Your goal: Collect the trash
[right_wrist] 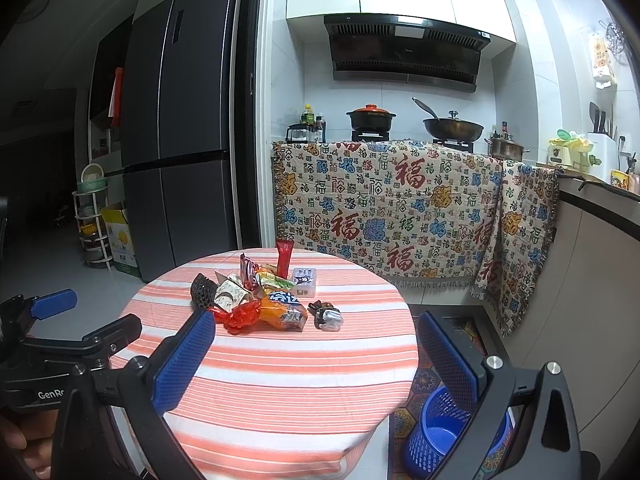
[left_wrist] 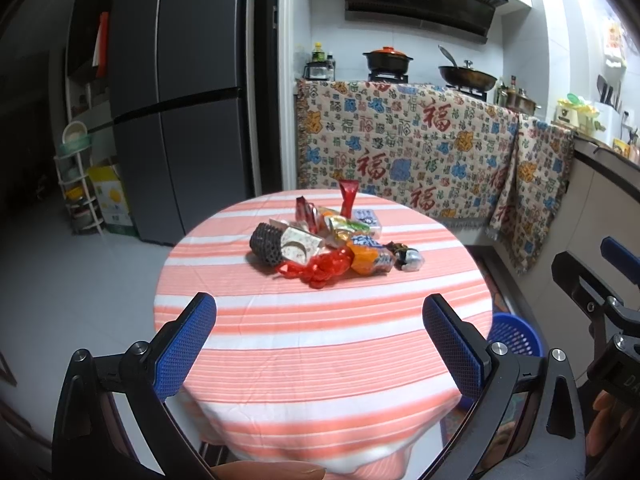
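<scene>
Round bench (left_wrist: 320, 344) under striped orange-and-white cloth, trash pile (left_wrist: 332, 240) near centre, slightly toward 12 o'clock

Within the pile: black mesh cup (left_wrist: 266, 249) lying on its side at 9 o'clock; red ribbon (left_wrist: 316, 269) at 6 o'clock, touching orange packet (left_wrist: 366, 256); dark wrapper (left_wrist: 406, 258) at 3 o'clock, just apart from the rest; red tube (left_wrist: 347, 197) upright at 12 o'clock beside small clear box (left_wrist: 366, 218)

Left gripper (left_wrist: 319, 334) held over the near bench edge, at 6 o'clock from the pile; blue fingers (left_wrist: 184, 344) spread wide, nothing between them, well apart from the trash

Right gripper (right_wrist: 316, 360) likewise over the near edge, fingers (right_wrist: 184, 364) wide apart and holding nothing; right-hand finger out past the bench rim, in front of blue basket (right_wrist: 444, 436)

Basket on patterned floor mat (right_wrist: 424, 380), at 4 o'clock from the bench, standing upright; bottom looks bare

A hand (right_wrist: 24, 448) gripping the left handle, seen at lower left of right view

Behind: fridge (left_wrist: 180, 112), patterned blanket (left_wrist: 404, 148) draped over stove counter, pot (left_wrist: 387, 60) and wok (left_wrist: 467, 76) on burners
</scene>
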Demonstrator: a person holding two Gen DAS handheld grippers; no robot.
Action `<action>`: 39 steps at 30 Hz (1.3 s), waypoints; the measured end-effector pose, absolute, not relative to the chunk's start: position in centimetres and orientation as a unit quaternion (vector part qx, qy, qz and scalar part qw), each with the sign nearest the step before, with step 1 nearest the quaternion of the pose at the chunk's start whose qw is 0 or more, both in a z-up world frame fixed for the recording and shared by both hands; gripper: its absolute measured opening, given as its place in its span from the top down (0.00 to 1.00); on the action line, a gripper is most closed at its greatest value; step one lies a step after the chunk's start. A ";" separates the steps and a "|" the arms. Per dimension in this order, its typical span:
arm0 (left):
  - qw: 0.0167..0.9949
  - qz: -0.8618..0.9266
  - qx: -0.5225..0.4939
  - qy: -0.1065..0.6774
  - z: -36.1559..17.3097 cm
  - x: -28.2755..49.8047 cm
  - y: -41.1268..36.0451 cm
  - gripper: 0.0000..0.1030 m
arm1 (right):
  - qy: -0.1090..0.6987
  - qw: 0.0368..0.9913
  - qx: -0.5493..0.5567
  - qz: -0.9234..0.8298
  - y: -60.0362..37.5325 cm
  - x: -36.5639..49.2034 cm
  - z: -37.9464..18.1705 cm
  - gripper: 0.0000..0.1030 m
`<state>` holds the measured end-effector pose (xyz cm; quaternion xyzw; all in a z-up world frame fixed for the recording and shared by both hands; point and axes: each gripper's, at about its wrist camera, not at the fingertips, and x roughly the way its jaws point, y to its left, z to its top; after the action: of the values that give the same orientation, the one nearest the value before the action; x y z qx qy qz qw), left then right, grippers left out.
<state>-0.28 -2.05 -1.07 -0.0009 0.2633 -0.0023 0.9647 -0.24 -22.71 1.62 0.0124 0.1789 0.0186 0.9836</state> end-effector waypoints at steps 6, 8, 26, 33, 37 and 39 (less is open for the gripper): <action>0.964 -0.002 -0.002 0.264 -1.2 -0.4 -2.2 0.00 | 0.180 0.983 0.013 0.018 -22.7 -0.2 1.6 0.00; 0.964 -0.002 -0.002 0.264 -1.1 -0.3 -2.2 0.00 | 0.180 0.983 0.013 0.018 -22.6 -0.2 1.6 0.00; 0.962 -0.010 -0.013 0.272 -2.0 -0.2 -2.1 0.00 | 0.183 0.983 0.013 0.017 -22.7 0.1 1.1 0.00; 0.952 -0.022 -0.041 0.302 -5.3 2.4 0.0 0.00 | 0.195 0.981 0.017 0.009 -23.0 1.3 -0.2 0.00; 0.947 -0.012 -0.027 0.321 -8.1 5.3 0.6 0.00 | 0.223 0.975 0.022 0.008 -23.3 4.0 -2.4 0.00; 0.940 -0.018 -0.023 0.339 -9.6 7.5 0.6 0.00 | 0.236 0.971 0.027 0.010 -23.5 5.6 -3.8 0.00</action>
<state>7.48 0.63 -9.62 -0.0232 0.3387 -0.0175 0.9405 5.60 -23.47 -3.84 0.0267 0.2356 0.0098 0.9714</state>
